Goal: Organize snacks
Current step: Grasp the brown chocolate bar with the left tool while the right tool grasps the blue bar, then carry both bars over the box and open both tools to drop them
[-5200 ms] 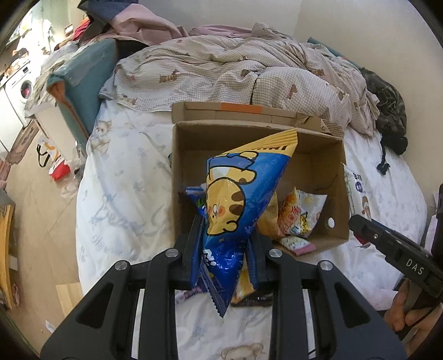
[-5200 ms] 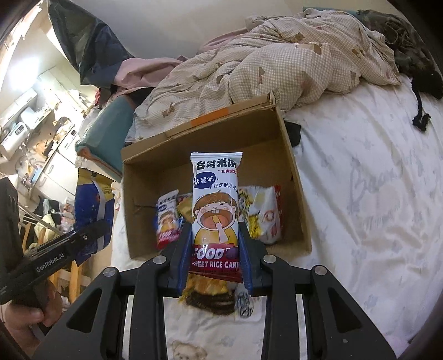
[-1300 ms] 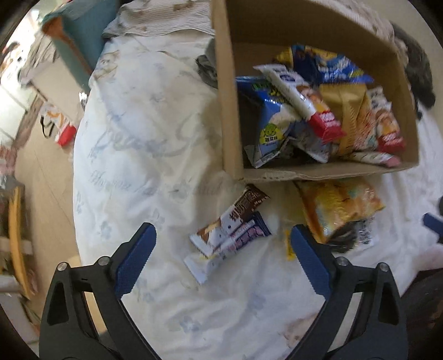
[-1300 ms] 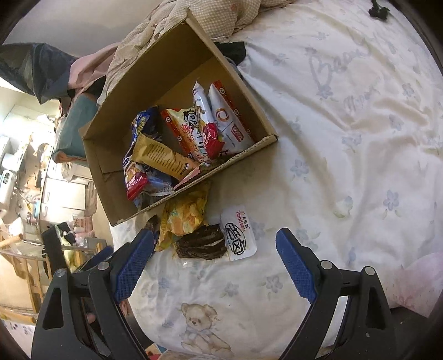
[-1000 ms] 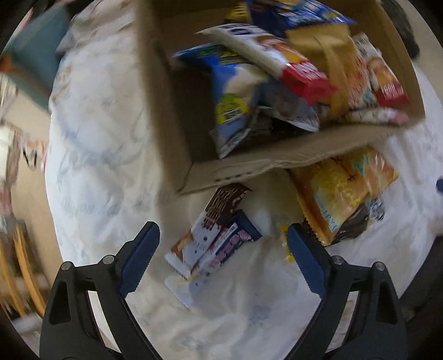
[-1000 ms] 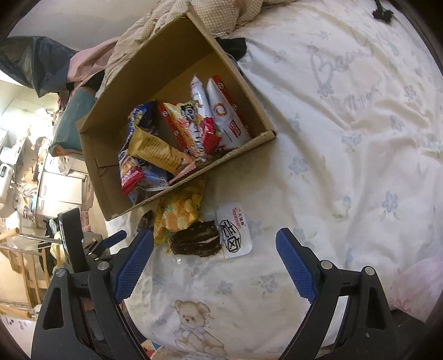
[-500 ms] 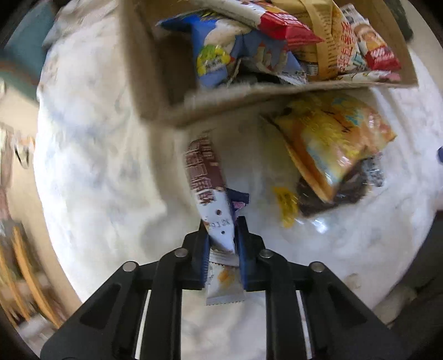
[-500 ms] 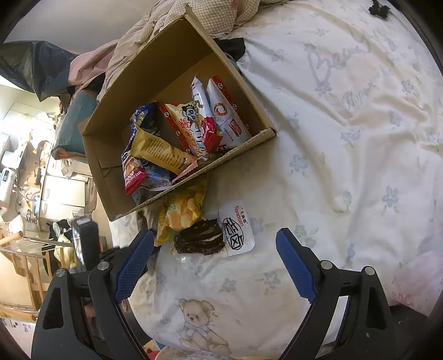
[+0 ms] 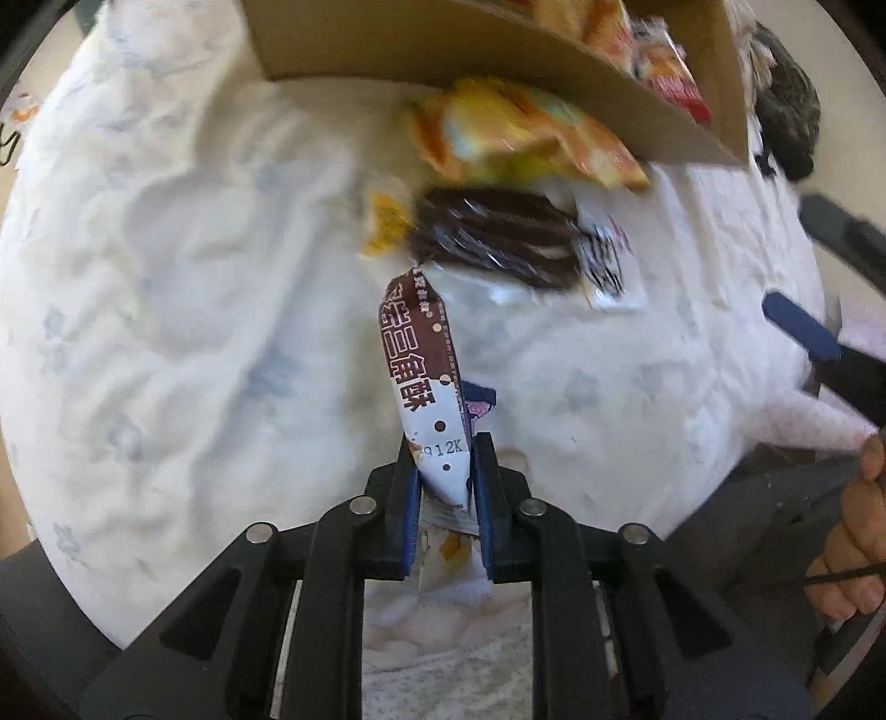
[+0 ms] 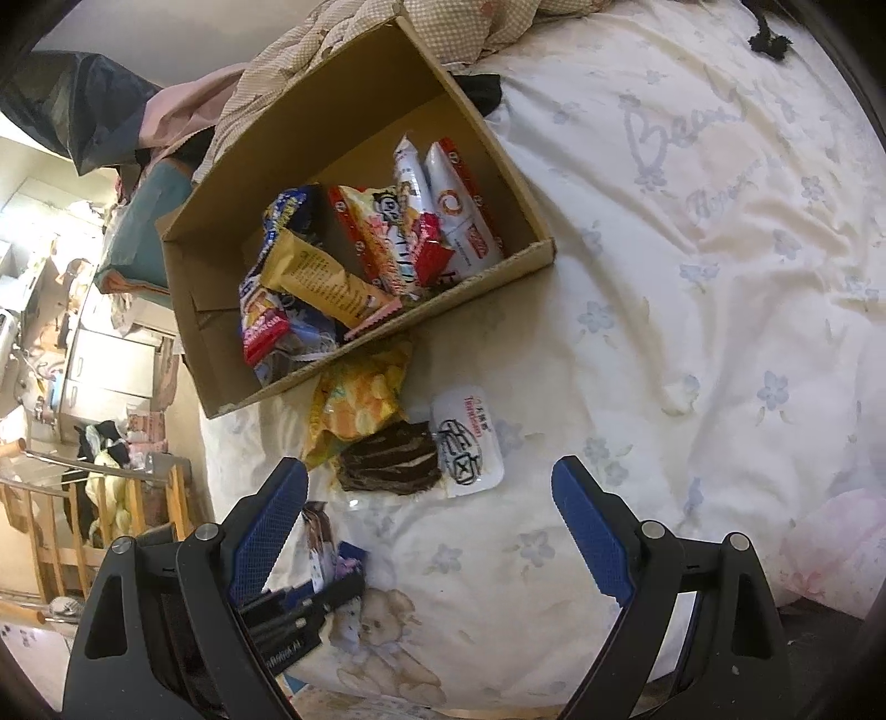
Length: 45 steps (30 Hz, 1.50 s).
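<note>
My left gripper (image 9: 443, 471) is shut on a brown-and-white snack packet (image 9: 423, 376) and holds it above the bed sheet; a purple packet (image 9: 479, 396) lies just behind it. The left gripper also shows in the right wrist view (image 10: 310, 598), low at the left. My right gripper (image 10: 429, 531) is open and empty above the sheet. A cardboard box (image 10: 545, 252) holding several snack bags stands ahead. In front of it lie a yellow bag (image 10: 357, 401), a dark chocolate packet (image 10: 387, 459) and a white packet (image 10: 468, 448).
A checked duvet (image 10: 454, 22) is bunched behind the box. The bed's left edge drops to a cluttered floor with wooden furniture (image 10: 72, 498). The white flowered sheet (image 10: 720, 277) stretches to the right. A pink cloth (image 10: 830, 548) lies at the lower right.
My left gripper closed on the brown-and-white packet and lifted it off the sheet, swinging toward the box front. The right gripper stayed open and nearly still.
</note>
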Motion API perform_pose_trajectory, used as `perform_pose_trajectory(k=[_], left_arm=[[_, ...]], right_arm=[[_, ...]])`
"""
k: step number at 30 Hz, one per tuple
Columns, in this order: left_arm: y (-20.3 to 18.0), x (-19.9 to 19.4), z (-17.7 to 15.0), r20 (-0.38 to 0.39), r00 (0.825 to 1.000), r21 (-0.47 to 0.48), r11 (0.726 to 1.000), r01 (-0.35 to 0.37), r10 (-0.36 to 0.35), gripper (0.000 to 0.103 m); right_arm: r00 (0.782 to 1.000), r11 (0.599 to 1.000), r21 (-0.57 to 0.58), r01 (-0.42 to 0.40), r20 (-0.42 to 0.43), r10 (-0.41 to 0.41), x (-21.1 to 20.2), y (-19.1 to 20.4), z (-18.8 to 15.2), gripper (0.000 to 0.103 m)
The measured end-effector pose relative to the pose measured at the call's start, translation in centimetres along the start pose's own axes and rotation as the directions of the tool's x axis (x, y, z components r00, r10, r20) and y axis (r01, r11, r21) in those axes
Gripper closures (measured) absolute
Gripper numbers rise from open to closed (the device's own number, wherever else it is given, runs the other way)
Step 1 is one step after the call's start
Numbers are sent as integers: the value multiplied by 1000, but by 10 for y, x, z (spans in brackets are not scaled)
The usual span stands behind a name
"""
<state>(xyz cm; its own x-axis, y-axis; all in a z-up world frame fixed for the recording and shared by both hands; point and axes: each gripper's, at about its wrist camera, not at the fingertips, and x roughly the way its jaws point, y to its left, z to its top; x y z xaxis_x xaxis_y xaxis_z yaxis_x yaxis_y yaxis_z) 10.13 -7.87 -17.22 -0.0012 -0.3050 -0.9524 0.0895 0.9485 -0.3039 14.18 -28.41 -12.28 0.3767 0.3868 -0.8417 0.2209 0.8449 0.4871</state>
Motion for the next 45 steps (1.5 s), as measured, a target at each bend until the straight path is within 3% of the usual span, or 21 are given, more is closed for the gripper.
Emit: perform_pose_trajectory(k=[2,8,10,11,12,17,22,26,28,30,33,38,41,44,45], left_arm=[[-5,2,2,-2,999,14,999,-44,44,51],[1,-11,13,114,993,-68,998,3,5,50],[19,-12,22,116,993,-76,997,-14,22,56],[20,-9,25,105,994,-63,998,-20,26,71],[19,-3,28,86,996,-44,999,-23,27,78],[12,-1,33,87,993,21,997,-76,74,89],[25,-32,32,162,982,-76,993,-90,102,90],[38,-66,27,222,949,-111,972,-205,225,90],[56,-73,26,217,951,-147,970,-192,221,90],[68,-78,25,218,947,-170,965,-199,234,90],[79,-82,20,220,947,-183,963,-197,235,90],[76,-76,19,246,934,-166,960,-224,260,90],[83,-77,17,240,937,-167,962,-217,253,90],[82,-75,16,233,940,-170,963,-212,248,90],[80,-75,16,235,941,-167,963,-209,245,90]], right_arm=[[1000,1000,4,6,2,-6,-1,-2,0,11],[1000,1000,-18,25,-13,-25,-1,-2,-5,11],[999,999,-23,33,-17,-33,1,-1,-8,11],[999,999,-21,34,-23,-35,2,-1,-10,11],[999,999,-19,34,-31,-35,4,-1,-11,11],[998,998,-44,54,-42,-56,8,2,-15,11],[989,994,-102,50,-134,-64,27,15,-29,11],[970,984,-156,90,-211,-122,55,31,-56,12],[952,979,-195,55,-286,-111,75,47,-71,25],[945,970,-240,48,-304,-122,88,63,-83,26],[936,937,-337,86,-294,-191,103,83,-98,29],[922,844,-507,177,-215,-322,118,104,-123,30],[919,803,-557,210,-169,-357,118,107,-130,41],[920,802,-556,217,-158,-358,115,105,-131,47],[919,799,-559,222,-153,-363,112,104,-131,55]])
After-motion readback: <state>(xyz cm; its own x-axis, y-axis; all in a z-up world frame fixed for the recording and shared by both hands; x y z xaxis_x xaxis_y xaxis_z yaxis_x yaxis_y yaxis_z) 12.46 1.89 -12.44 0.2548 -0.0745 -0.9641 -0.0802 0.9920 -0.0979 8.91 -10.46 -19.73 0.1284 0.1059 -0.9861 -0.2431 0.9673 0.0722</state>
